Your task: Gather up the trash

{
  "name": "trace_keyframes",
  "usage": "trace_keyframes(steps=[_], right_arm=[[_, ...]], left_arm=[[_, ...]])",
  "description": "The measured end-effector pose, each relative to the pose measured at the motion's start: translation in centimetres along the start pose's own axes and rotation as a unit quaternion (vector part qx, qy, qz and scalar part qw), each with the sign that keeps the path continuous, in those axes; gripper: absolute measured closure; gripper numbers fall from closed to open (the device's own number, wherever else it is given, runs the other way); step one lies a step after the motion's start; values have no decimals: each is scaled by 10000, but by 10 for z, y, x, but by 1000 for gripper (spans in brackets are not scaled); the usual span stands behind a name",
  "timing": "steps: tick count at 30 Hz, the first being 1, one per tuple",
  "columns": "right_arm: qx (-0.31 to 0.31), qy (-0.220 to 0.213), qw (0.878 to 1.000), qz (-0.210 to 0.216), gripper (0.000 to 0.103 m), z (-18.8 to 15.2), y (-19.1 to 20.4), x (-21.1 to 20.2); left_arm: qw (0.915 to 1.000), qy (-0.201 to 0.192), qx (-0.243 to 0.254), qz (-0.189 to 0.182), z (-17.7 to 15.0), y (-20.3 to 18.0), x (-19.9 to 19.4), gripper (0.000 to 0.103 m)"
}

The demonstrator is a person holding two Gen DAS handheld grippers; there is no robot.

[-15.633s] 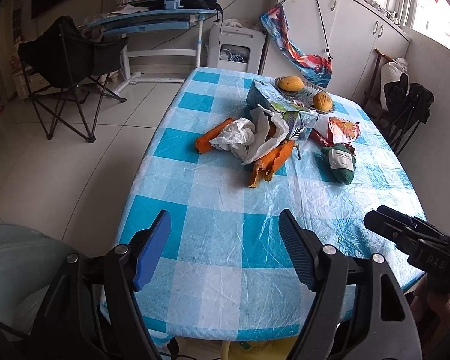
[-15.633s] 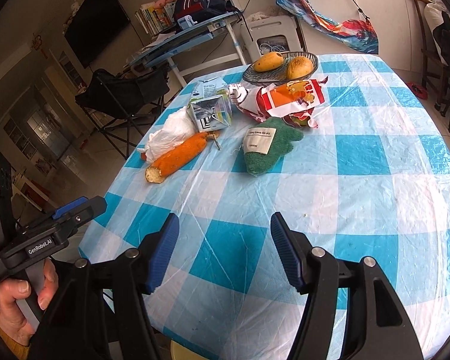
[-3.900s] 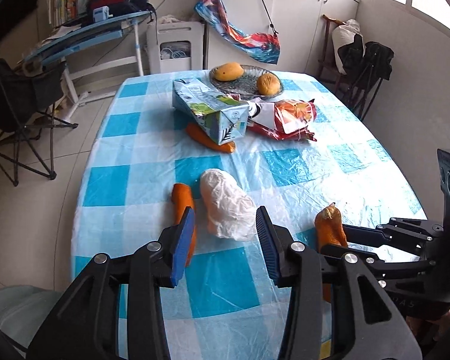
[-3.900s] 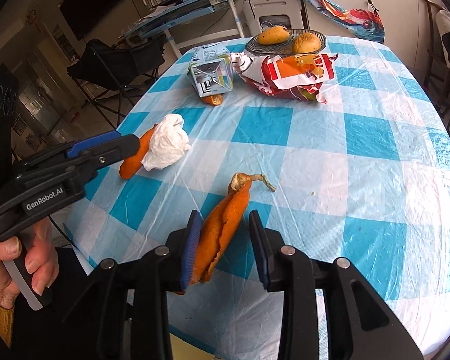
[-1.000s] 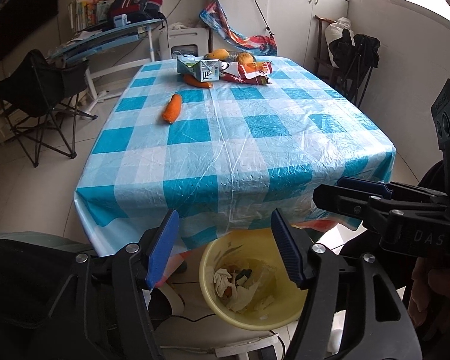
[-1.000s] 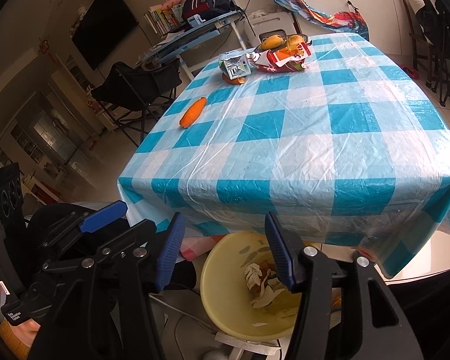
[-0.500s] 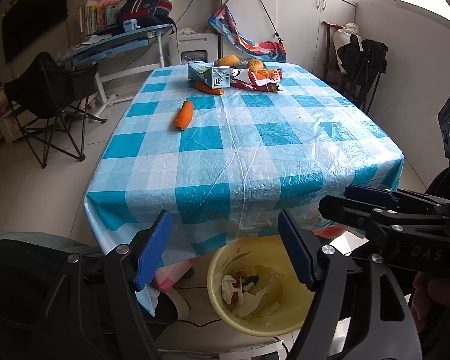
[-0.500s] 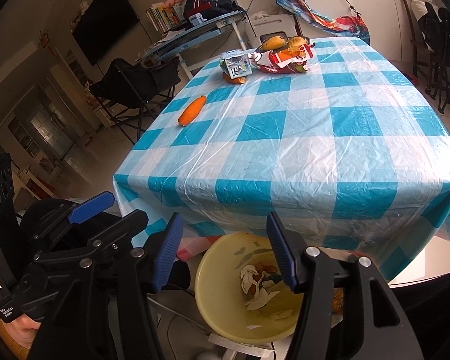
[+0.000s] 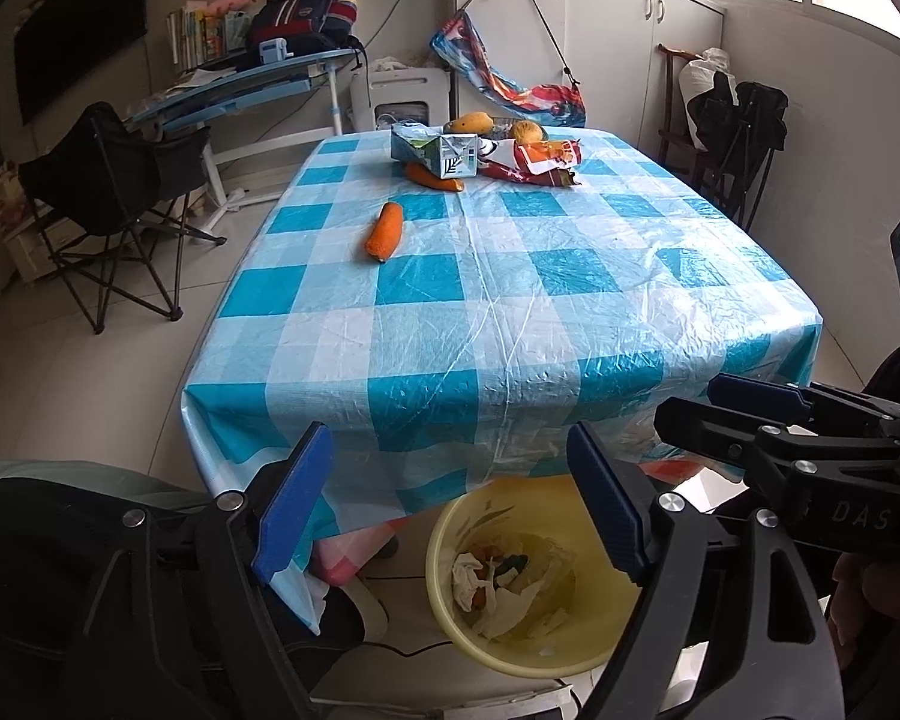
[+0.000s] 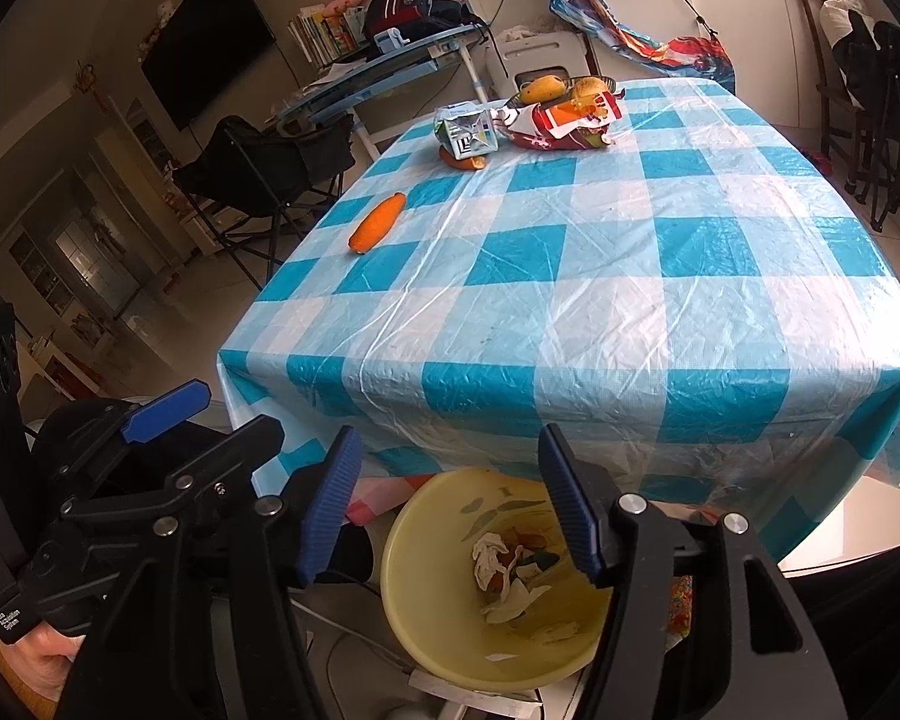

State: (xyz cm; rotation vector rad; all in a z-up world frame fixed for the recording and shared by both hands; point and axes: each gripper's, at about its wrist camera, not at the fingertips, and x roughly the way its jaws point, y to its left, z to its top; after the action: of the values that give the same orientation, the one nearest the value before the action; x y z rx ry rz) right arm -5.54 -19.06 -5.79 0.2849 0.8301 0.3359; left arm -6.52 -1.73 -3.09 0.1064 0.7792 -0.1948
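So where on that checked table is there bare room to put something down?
The whole near half of the tablecloth is bare, from the front edge to the lone orange peel. The far end is crowded: carton, snack bag, fruit dish.

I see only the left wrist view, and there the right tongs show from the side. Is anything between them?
Observer: No. In the right wrist view the right tongs are open and empty. They have just been opening, above the yellow bin.
Operator: And who holds my left tongs? My view shows only their fingers.
Observer: A hand grips the handle at the lower left of the right wrist view. The left tongs have also just been opening, with nothing between them.
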Motion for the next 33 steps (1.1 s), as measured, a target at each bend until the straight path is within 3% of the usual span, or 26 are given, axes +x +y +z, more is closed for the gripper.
trace_keyframes(steps=[10, 23, 33], right_arm=[[9, -19, 10000, -4, 42, 0, 0, 0], [-147, -187, 9997, -58, 35, 8, 8, -4], [2, 123, 9995, -304, 35, 46, -11, 22]], left_arm=[[10000, -22, -55, 36, 0, 3, 1, 24], [9987, -25, -480, 169, 2, 17, 2, 21], [9975, -32, -649, 292, 2, 25, 2, 20]])
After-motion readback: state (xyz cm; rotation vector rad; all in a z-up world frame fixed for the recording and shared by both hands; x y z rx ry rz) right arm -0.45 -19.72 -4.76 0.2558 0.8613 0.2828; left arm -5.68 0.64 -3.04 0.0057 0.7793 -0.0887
